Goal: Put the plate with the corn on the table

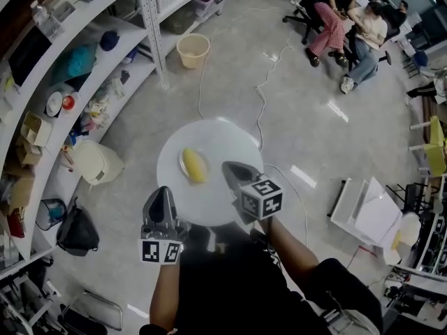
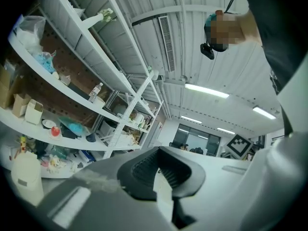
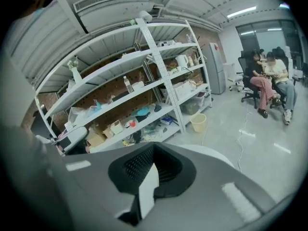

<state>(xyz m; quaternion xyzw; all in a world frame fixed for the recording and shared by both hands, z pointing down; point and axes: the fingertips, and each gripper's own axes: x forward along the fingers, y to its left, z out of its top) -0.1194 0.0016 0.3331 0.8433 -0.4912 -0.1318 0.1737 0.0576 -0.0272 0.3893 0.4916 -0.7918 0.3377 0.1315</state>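
Plate (image 1: 209, 139) with corn (image 1: 195, 166), above grey floor (image 1: 314, 117), white shelving (image 1: 91, 42) left

Smooth, matt and gloss

The round white plate (image 1: 209, 142) looks smooth and faintly glossy, and the yellow corn cob (image 1: 195, 166) has a soft sheen. The left gripper (image 1: 163, 192) and right gripper (image 1: 232, 167) are matt grey plastic with black ribbed pads (image 3: 138, 165). The grey polished floor (image 1: 307, 117) gleams. The white shelving (image 1: 150, 19) looks like painted metal.
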